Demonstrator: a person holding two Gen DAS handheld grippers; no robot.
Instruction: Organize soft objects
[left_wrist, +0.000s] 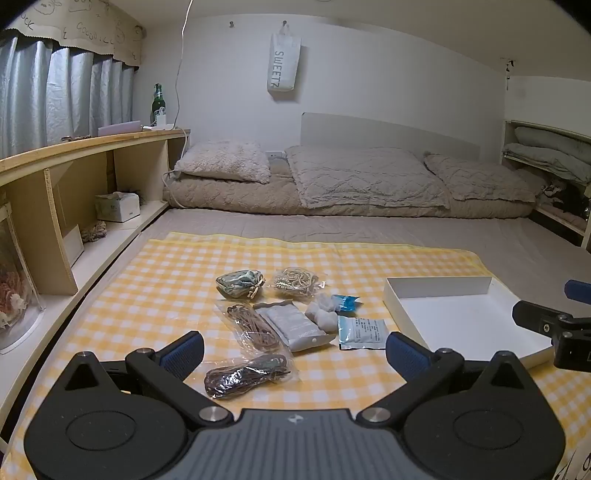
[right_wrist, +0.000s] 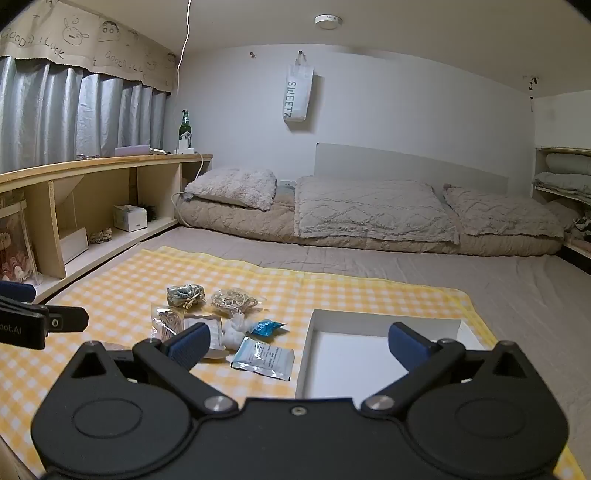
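Several small soft items lie on a yellow checked cloth (left_wrist: 122, 314): a green drawstring pouch (left_wrist: 238, 283), a bag of pale cord (left_wrist: 297, 282), a bag of brown cord (left_wrist: 255, 326), a bag of dark cord (left_wrist: 247, 374), a grey packet (left_wrist: 295, 326), white cotton balls (left_wrist: 321, 314), a blue wrapper (left_wrist: 345, 302) and a white sachet (left_wrist: 362, 332). A shallow white box (left_wrist: 461, 317) sits to their right. My left gripper (left_wrist: 295, 352) is open above the dark cord bag, holding nothing. My right gripper (right_wrist: 297, 345) is open over the sachet (right_wrist: 264, 358) and the box's (right_wrist: 369, 325) left edge.
A wooden shelf unit (left_wrist: 74, 177) runs along the left with a tissue box (left_wrist: 117, 206) and a green bottle (left_wrist: 158, 101). Pillows and a quilt (left_wrist: 362, 177) lie at the back. Grey bedsheet (left_wrist: 406, 232) surrounds the cloth.
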